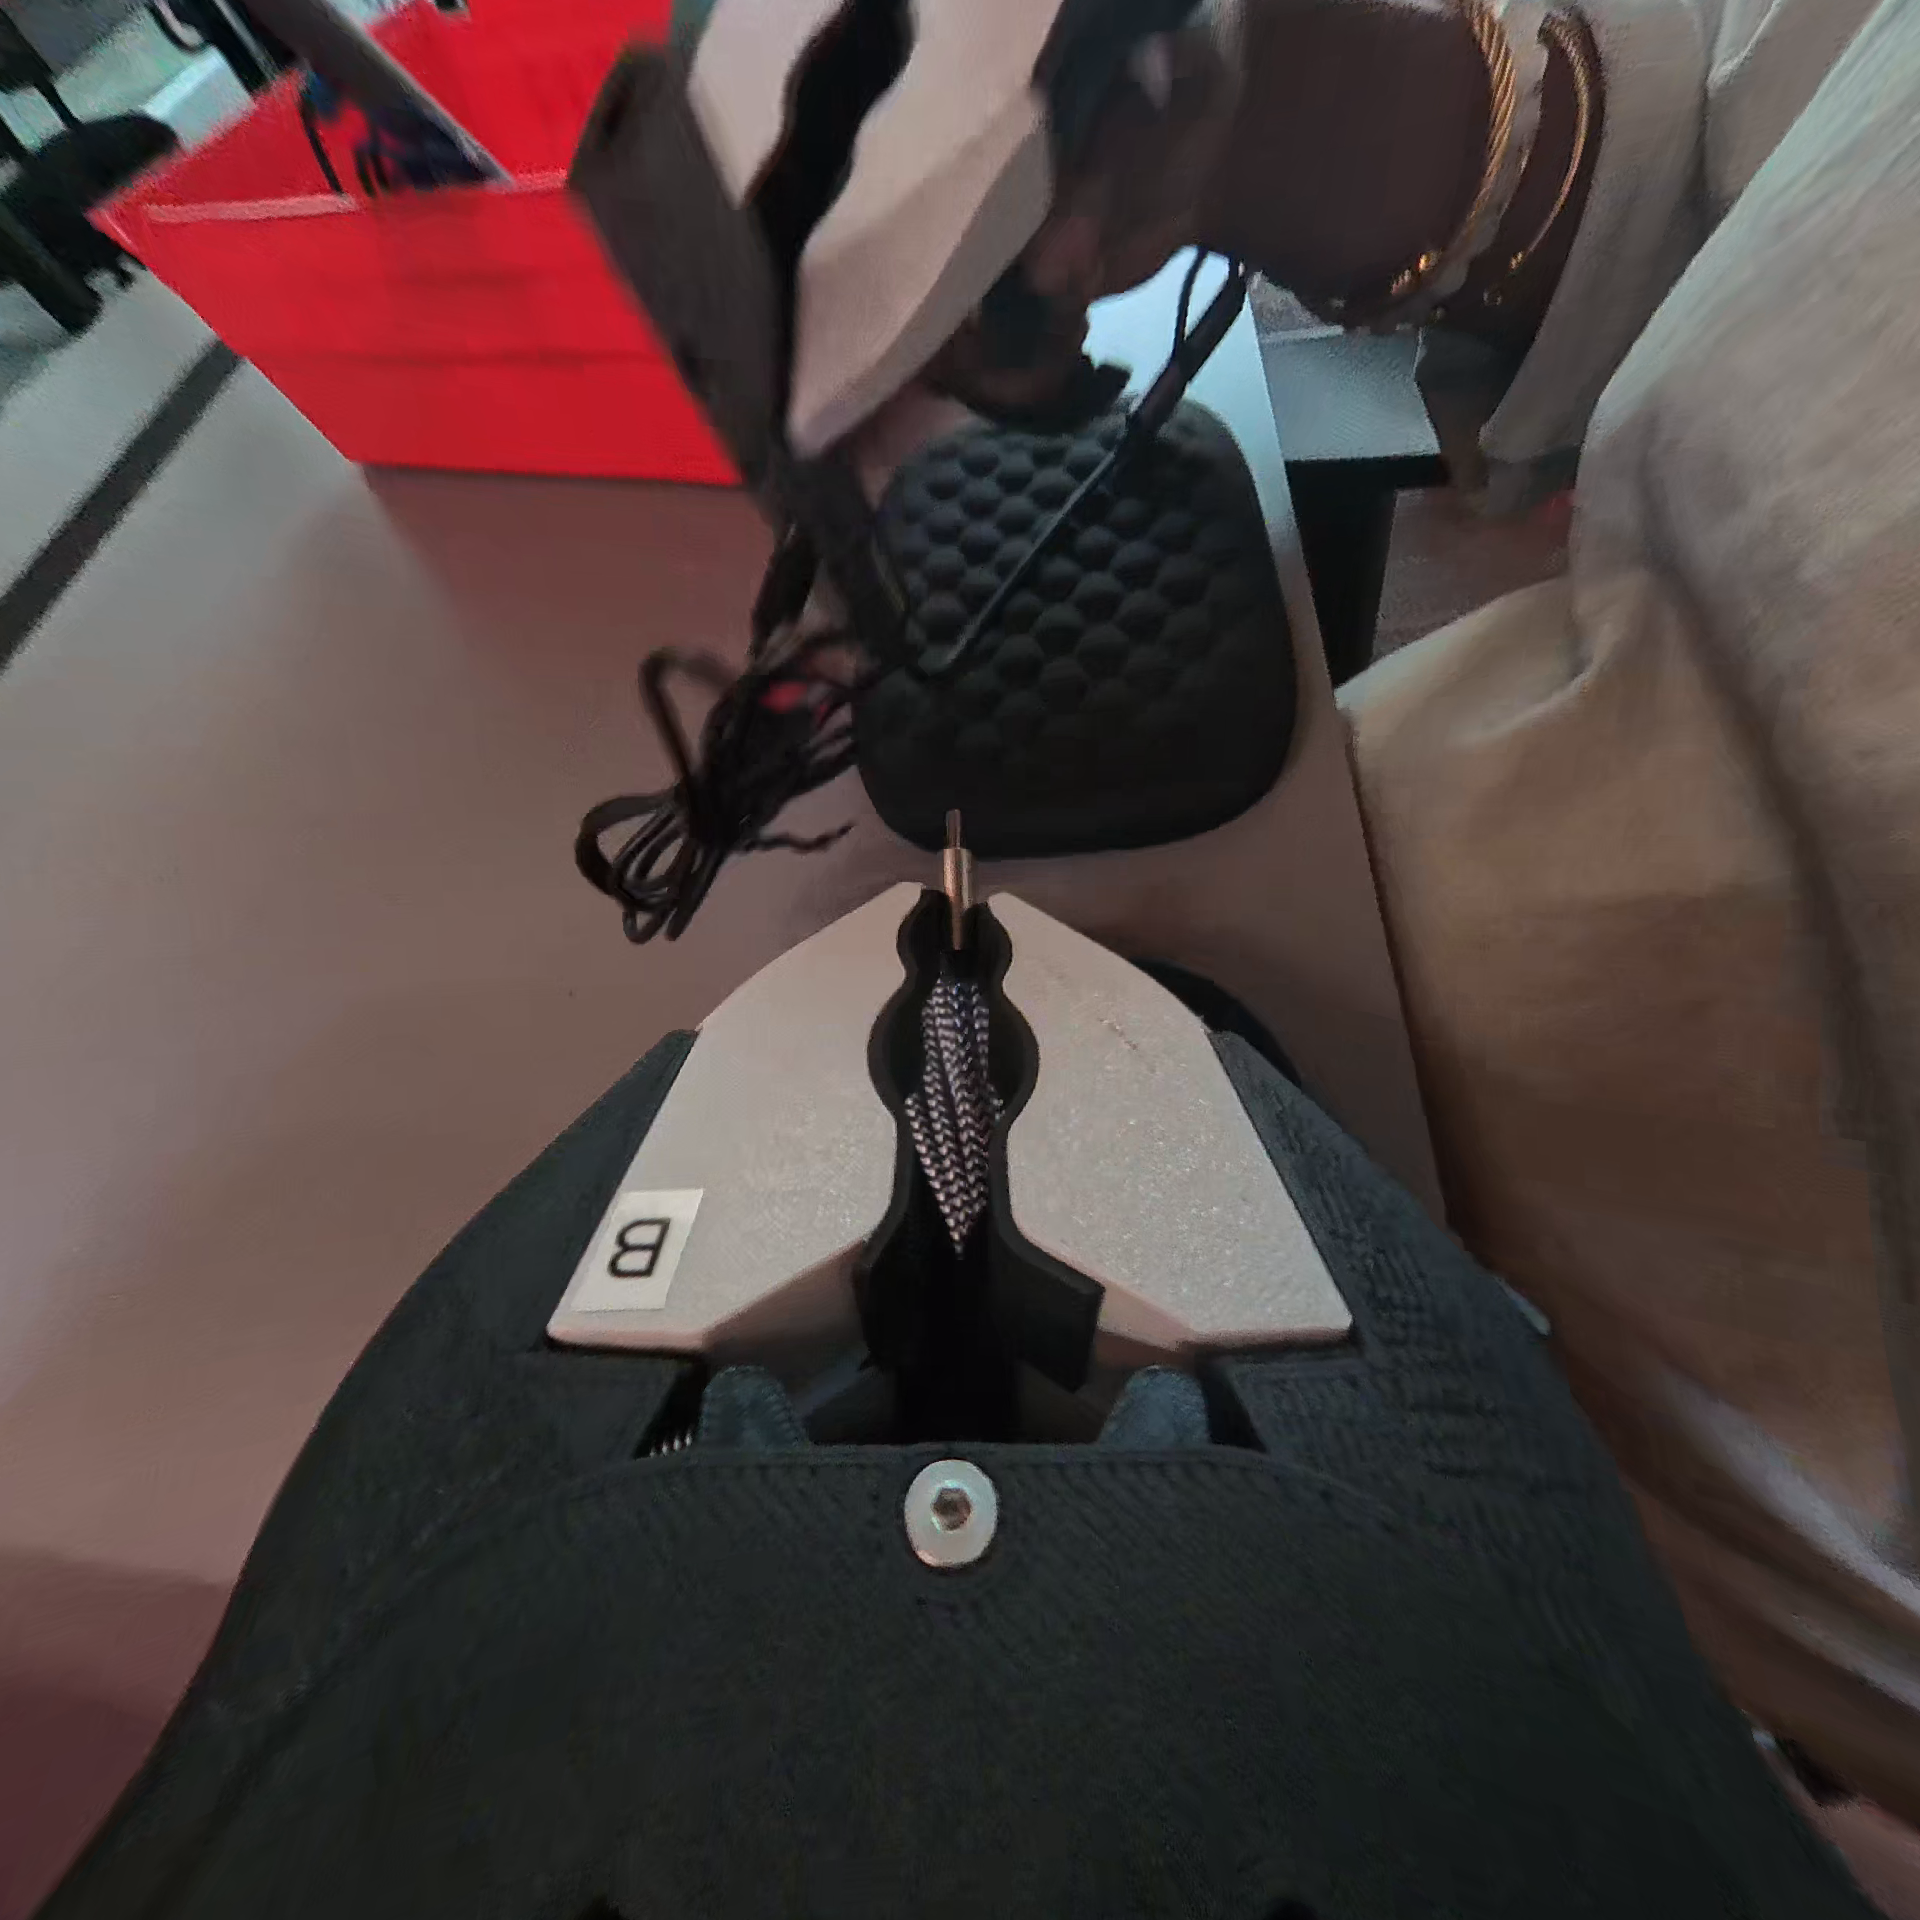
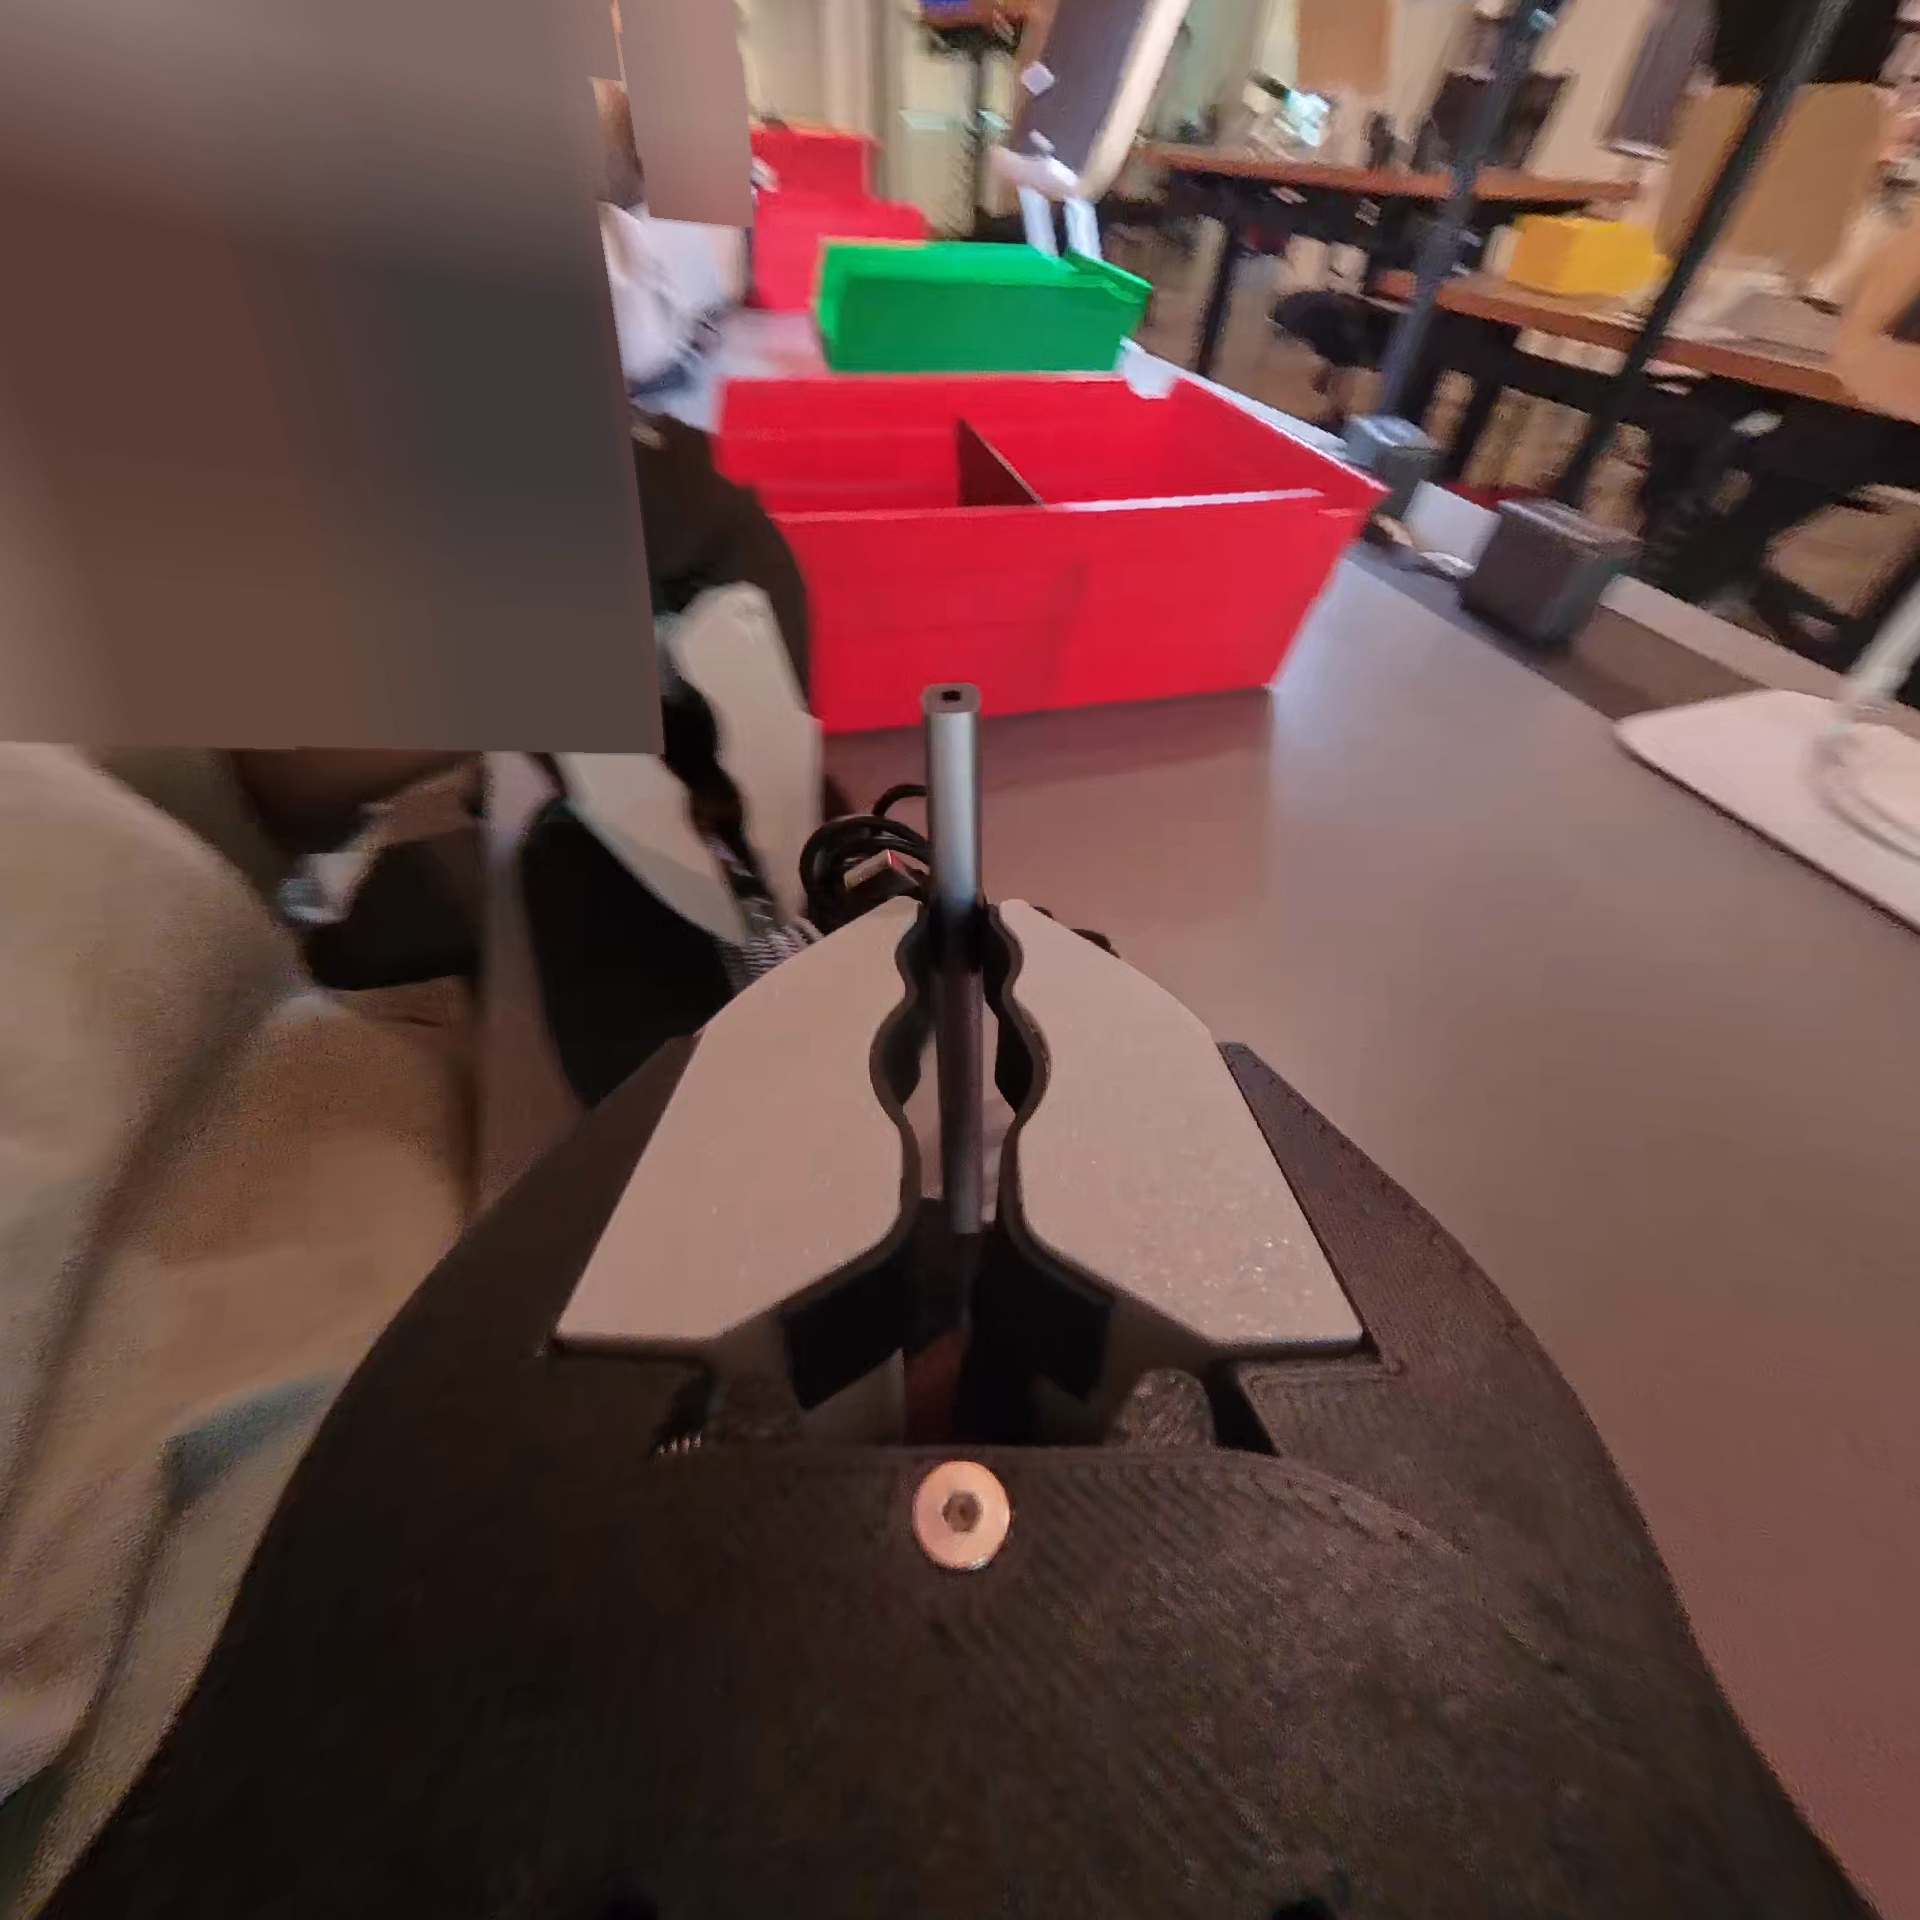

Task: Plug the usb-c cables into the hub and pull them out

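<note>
Two grippers, both closed on task items. Left gripper (image 1: pixel 954 914): grey fingers clamped on a braided black-and-white USB-C cable (image 1: pixel 958 1101), its metal plug (image 1: pixel 954 868) jutting past the tips over the brown table (image 1: pixel 312 831). Right gripper (image 2: pixel 961 920): fingers clamped on a slim grey metal hub (image 2: pixel 954 831), held edge-on, end port forward. Red plastic bin (image 2: pixel 1060 561) beyond; loose black cables (image 1: pixel 707 790) near.

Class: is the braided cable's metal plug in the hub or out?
Out. The braided cable's metal plug pokes bare from the shut left tool; the slim grey hub sits apart.
</note>
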